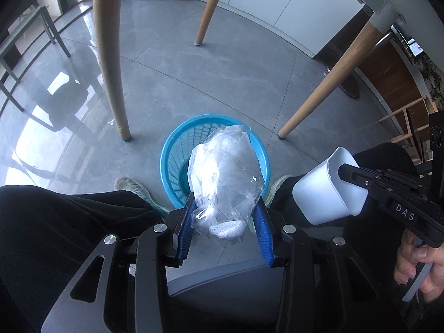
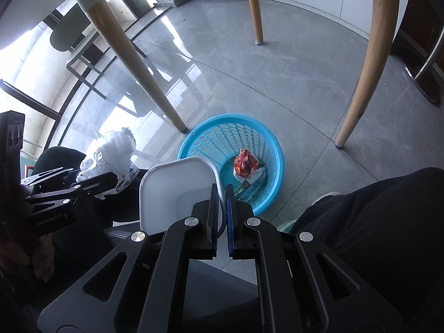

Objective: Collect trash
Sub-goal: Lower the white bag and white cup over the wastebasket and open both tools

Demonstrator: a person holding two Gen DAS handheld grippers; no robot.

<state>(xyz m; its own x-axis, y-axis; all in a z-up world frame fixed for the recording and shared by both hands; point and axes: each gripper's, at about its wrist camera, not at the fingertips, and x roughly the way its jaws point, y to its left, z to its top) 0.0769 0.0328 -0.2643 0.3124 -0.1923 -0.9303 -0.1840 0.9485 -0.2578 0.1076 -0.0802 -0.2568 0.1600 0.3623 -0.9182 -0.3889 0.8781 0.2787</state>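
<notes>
Two grippers, left (image 1: 224, 219) fingers clamping crinkled clear bag (image 1: 224, 180), right (image 2: 222, 208) pinching smooth white tub (image 2: 177, 191)

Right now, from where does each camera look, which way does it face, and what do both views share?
Left wrist: sits behind the left tongs, looking down at the floor; the tongs hold a clear plastic bag over the blue basket; the person's black-clad legs and right hand show.
Right wrist: sits behind the right tongs, facing down and forward; they pinch the white container; legs show.
Shared: basket, bag, container, wooden table legs, grey floor; each view shows the other tongs.
</notes>
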